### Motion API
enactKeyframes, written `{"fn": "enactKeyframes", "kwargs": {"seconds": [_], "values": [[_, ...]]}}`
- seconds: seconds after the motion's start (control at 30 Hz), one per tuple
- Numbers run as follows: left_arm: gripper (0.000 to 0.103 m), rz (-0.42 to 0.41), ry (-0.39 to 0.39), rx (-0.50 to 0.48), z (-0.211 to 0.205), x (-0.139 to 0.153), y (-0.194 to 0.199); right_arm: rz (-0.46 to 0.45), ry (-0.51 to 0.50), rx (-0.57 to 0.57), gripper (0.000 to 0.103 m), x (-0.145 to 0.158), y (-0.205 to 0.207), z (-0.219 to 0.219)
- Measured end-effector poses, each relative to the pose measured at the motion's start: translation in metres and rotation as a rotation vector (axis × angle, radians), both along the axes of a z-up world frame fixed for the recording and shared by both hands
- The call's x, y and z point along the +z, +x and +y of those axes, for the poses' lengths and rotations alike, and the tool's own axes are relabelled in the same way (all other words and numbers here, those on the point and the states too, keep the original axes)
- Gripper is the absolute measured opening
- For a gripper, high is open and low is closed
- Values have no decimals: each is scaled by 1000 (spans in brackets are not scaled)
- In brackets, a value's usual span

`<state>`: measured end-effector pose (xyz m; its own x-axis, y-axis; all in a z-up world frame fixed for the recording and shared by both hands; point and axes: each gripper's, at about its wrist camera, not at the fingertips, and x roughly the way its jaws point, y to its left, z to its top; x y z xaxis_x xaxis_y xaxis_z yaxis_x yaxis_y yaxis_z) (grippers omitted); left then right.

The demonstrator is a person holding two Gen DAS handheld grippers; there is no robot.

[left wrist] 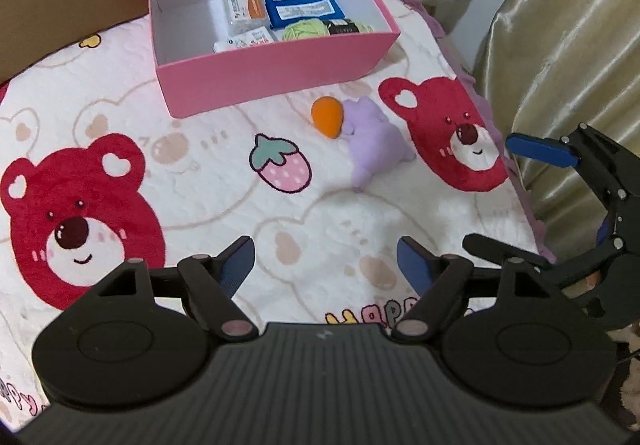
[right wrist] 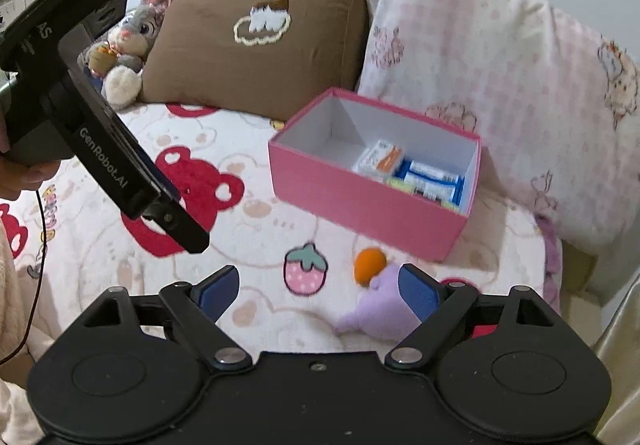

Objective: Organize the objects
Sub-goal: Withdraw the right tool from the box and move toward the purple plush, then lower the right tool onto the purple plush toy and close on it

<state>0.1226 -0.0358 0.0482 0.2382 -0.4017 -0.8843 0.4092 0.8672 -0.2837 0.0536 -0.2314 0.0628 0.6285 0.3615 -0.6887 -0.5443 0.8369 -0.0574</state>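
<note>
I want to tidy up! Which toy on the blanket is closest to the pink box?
The orange toy. It lies just before the pink box, while the purple plush sits farther out.

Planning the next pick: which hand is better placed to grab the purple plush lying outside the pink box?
Right, probably. The right tongs are open with the purple plush just ahead, beside their right finger. The left tongs, also open, sit farther back from the plush, with bare blanket between.
</note>
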Motion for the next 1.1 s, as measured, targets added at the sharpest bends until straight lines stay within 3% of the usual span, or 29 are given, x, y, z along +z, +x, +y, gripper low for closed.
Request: {"fn": "enactKeyframes", "kwargs": {"seconds": [0.23,0.43,0.7,0.87,1.03,1.1], "values": [[88,-11,-1,40,-10,-27,6,58,20,-17,90,-33,8,-8],[95,-8,-35,56,-20,-44,12,-2,51,22,90,-49,9,-17],[96,-109,-40,59,-37,-64,11,-51,22,9,90,-79,20,-21],[96,-153,-44,31,-54,-81,13,-83,97,-30,90,-99,30,-34],[96,-217,-140,72,-59,-97,21,-142,86,-36,90,-119,36,-40],[96,-243,-159,79,-62,-102,24,-127,66,-35,90,-127,42,-41]]}}
